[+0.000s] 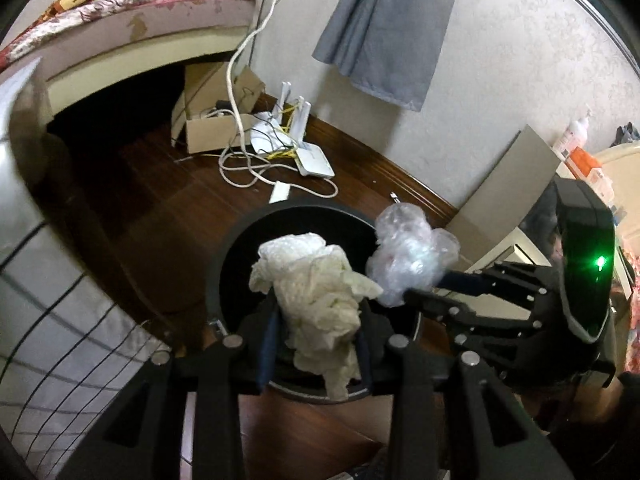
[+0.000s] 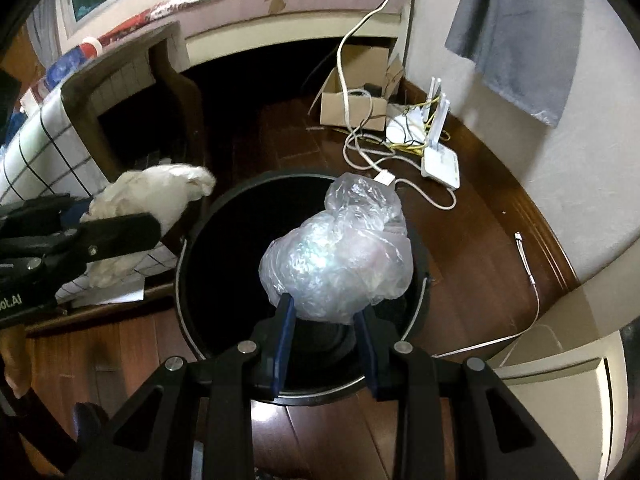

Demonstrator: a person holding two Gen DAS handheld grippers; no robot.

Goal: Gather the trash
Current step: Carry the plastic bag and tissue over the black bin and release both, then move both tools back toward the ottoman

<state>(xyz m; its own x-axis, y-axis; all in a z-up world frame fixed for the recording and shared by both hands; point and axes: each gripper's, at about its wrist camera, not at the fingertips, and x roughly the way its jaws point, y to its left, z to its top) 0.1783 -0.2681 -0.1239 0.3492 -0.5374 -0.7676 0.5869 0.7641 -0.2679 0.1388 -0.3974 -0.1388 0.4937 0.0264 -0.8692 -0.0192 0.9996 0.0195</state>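
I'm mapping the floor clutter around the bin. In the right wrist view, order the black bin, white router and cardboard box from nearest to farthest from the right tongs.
1. Black bin: directly below the right tongs.
2. White router: on the floor, beyond the bin, right.
3. Cardboard box: farthest, by the bed base.

A crumpled white paper wad hangs above the round black plastic bin, over its six o'clock rim. A crumpled clear plastic bag hangs above the bin's open mouth.

Left tool and right tool, angled downward, each pinch something.
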